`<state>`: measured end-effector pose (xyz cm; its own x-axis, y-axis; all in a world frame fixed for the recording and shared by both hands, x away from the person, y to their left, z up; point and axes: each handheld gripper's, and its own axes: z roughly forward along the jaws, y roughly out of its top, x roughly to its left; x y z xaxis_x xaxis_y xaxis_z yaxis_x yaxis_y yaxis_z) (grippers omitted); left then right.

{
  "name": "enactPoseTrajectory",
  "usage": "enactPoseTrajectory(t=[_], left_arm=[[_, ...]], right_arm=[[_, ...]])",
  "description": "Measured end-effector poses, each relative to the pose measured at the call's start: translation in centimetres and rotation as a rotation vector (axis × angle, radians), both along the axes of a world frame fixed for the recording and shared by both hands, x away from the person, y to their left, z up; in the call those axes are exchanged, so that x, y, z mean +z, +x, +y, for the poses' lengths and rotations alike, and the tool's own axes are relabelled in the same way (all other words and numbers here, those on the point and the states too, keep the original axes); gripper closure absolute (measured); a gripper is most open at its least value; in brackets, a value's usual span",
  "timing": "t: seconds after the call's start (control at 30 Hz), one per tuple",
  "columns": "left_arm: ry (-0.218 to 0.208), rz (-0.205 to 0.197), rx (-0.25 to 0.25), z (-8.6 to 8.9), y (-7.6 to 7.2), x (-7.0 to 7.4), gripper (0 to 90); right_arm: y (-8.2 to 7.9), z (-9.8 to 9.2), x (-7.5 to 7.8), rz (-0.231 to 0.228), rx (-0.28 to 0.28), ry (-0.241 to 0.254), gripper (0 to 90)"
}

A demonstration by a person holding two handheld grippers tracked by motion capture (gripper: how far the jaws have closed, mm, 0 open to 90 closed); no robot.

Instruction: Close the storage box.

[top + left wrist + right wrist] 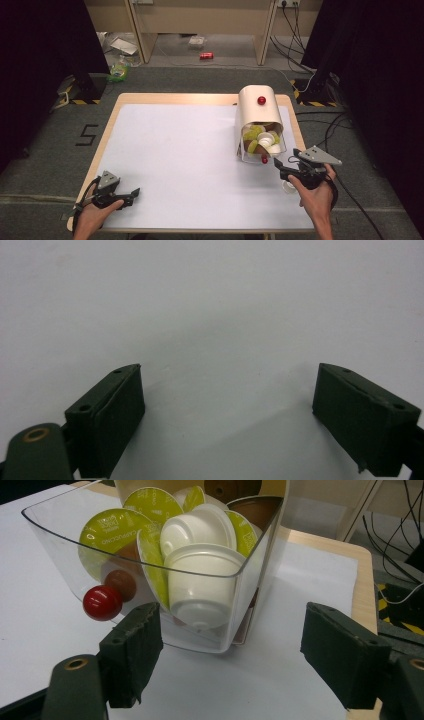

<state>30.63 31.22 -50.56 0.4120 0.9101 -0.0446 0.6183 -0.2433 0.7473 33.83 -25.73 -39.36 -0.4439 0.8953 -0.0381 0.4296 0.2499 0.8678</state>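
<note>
A cream capsule dispenser (257, 105) with a red knob (261, 100) on top stands at the table's far right. Its clear drawer (246, 153) is pulled out toward me and holds several coffee capsules: green-lidded (111, 530), white (202, 582) and brown. A red ball handle (102, 602) sits on the drawer's front. My right gripper (282, 164) (231, 647) is just in front of the drawer's right corner, jaws open with nothing between them. One white capsule (288, 186) lies on the table beside that hand. My left gripper (133, 193) (227, 377) rests open over bare white table at the near left.
The white mat (180, 160) covers the wooden table (112, 115). Cables (345, 190) trail off the right edge. Black stands and clutter sit on the floor beyond the table's far side.
</note>
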Motion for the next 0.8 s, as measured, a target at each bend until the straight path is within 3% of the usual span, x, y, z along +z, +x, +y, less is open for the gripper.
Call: enactPoseTrajectory(t=[0.8], left_arm=[[0.001,0.000,0.000,0.0,0.0,0.0,12.3]], right_arm=[[1.2,0.3,-0.1,0.000,-0.011,-0.004,23.2]])
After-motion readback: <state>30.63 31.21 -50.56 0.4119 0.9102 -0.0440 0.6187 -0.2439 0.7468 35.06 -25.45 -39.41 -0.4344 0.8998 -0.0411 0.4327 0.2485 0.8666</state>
